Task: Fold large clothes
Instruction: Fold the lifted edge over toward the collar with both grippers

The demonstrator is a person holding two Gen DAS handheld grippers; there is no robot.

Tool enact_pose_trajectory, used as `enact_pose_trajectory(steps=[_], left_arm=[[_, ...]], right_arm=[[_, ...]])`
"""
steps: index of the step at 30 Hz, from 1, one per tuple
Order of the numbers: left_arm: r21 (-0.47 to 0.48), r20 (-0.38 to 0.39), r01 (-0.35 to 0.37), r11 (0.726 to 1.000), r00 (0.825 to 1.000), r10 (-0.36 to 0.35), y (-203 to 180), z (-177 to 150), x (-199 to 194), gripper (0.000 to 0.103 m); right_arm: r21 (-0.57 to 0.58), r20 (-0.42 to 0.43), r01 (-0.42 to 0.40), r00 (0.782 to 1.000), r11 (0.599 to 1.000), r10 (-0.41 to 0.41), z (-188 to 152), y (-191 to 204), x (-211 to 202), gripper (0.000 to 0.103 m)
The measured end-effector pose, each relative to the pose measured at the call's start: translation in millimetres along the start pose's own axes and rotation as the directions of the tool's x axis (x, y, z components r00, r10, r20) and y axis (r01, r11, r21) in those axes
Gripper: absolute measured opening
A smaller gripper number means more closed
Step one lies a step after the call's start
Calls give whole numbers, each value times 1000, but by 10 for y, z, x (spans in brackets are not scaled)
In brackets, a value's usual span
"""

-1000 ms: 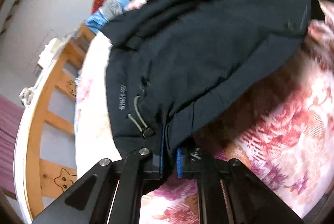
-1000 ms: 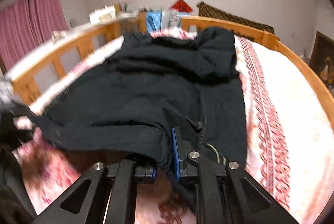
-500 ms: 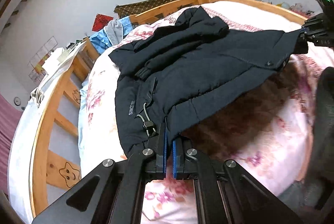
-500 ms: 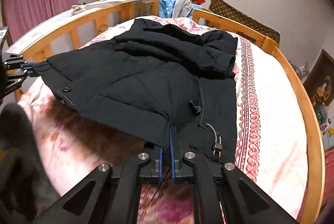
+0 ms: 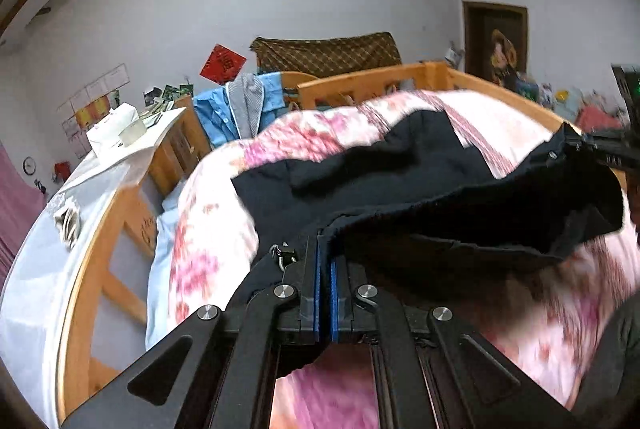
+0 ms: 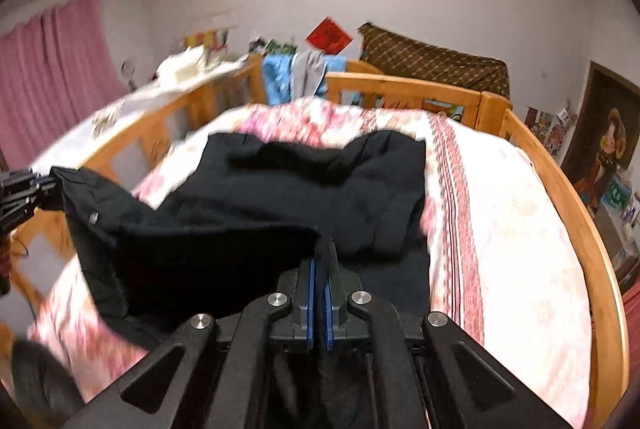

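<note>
Dark jacket (image 5: 400, 189) hem is clamped by left gripper (image 5: 325, 253) and right gripper (image 6: 320, 261), seemingly raised off the bed (image 6: 500, 197)

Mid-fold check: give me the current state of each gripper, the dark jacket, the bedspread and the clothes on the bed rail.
left gripper: shut on the jacket's hem corner.
right gripper: shut on the other hem corner.
dark jacket: near edge lifted off the bed, far part lying on it.
floral bedspread: spread over the bed.
blue shirt: draped over the wooden rail.
</note>
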State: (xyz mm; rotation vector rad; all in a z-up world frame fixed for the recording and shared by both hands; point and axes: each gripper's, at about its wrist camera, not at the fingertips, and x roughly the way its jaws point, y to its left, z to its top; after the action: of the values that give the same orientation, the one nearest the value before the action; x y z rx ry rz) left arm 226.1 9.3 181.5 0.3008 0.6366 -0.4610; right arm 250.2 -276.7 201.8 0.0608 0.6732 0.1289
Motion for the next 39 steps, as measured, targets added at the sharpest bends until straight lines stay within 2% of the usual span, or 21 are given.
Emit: enact_pose_trajectory(steps=[3, 7, 10, 13, 14, 17, 20, 22, 24, 27, 29, 32, 35, 39], left_arm=[[-20, -17, -8, 1000, 1000, 8, 218, 334, 282, 2], [-58, -51, -7, 998, 999, 4, 521, 696, 699, 2], [-62, -82, -27, 998, 996, 22, 695, 956, 1086, 2], [-77, -129, -41, 996, 991, 30, 846, 1122, 1468, 2], [-83, -145, -44, 996, 989, 32, 885, 1150, 1594, 2], [-102, -189, -46, 994, 982, 26, 968, 1210, 1943, 2], [-118, -217, -46, 992, 976, 19, 1009, 1248, 2258, 2], [-112, -225, -52, 992, 974, 26, 1032, 1260, 2417, 2], [-108, -249, -60, 992, 968, 31, 1073, 1257, 2629, 2], [-129, -294, -63, 990, 955, 23, 1172, 1193, 2959, 2], [-149, -323, -66, 987, 946, 14, 1202, 1135, 3159, 2], [-165, -355, -60, 985, 935, -3, 1245, 1064, 3431, 2], [-179, -367, -47, 983, 930, -23, 1262, 1012, 3576, 3], [-219, -337, -30, 975, 940, -47, 1282, 1018, 3549, 4]], right_arm=[[5, 21, -1, 1000, 1000, 1, 387, -138, 268, 4], [-50, 10, 13, 1000, 999, -12, 887, -242, 703, 4], [-63, -48, -1, 999, 998, -2, 1241, -351, 1105, 4], [-68, -121, -50, 992, 996, 42, 1462, -472, 1479, 5], [-71, -145, -72, 988, 995, 62, 1529, -526, 1596, 6], [-29, -146, -100, 985, 995, 95, 1667, -689, 1739, 10], [-3, -99, -104, 990, 995, 103, 1743, -817, 1744, 24], [-5, -71, -102, 992, 995, 102, 1730, -850, 1741, 37], [-20, -50, -106, 993, 994, 105, 1698, -820, 1775, 43], [-24, -65, -162, 985, 986, 160, 1522, -730, 1887, 48], [-36, -86, -171, 982, 985, 167, 1327, -635, 2046, 49], [-66, -106, -119, 988, 991, 112, 1043, -539, 2361, 49], [-63, -94, -59, 994, 996, 53, 901, -548, 2653, 49], [-39, -79, 11, 997, 999, -14, 871, -636, 2899, 50]])
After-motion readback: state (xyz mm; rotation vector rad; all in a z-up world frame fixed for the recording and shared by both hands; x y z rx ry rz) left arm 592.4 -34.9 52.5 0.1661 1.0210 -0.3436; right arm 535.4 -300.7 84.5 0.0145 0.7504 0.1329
